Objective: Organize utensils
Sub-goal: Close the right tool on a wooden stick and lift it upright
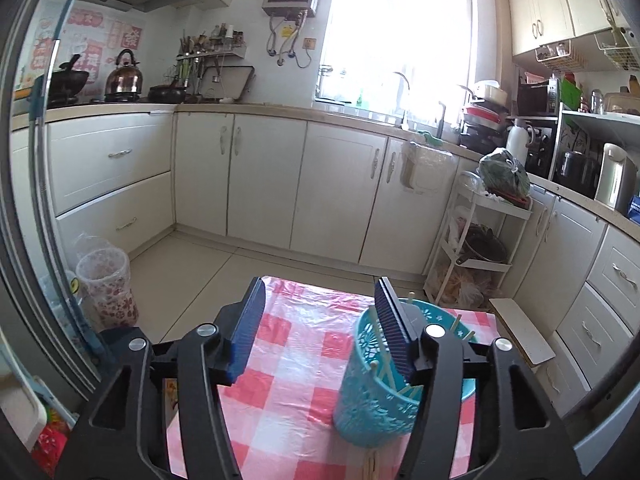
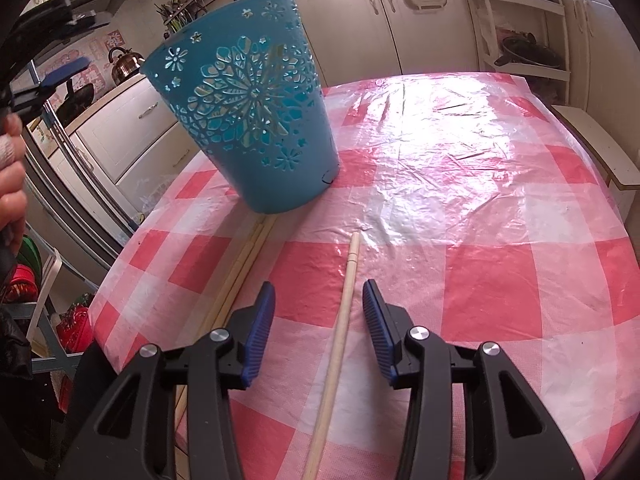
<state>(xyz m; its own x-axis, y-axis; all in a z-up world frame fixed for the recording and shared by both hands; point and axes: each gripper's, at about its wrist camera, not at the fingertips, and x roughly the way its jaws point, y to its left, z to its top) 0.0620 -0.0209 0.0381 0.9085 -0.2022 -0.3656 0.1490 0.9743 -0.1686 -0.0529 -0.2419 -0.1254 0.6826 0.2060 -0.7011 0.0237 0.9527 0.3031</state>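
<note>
A blue perforated utensil basket (image 2: 256, 120) stands on the pink checked tablecloth (image 2: 460, 208); in the left wrist view the basket (image 1: 372, 392) holds several chopsticks (image 1: 382, 360). My right gripper (image 2: 319, 312) is open, low over the table, its jaws either side of a single wooden chopstick (image 2: 340, 344) lying lengthwise between them. More chopsticks (image 2: 240, 272) lie to the left, running under the basket's base. My left gripper (image 1: 320, 320) is open and empty above the table, its right finger (image 1: 394, 332) in front of the basket's rim.
A white tiered trolley (image 1: 476, 240) and a wooden board (image 1: 520, 328) stand beyond the table's far right. A flowered bin (image 1: 108, 284) stands on the floor at left. Kitchen cabinets (image 1: 280, 184) line the walls. The table edge (image 2: 120, 272) is close at left.
</note>
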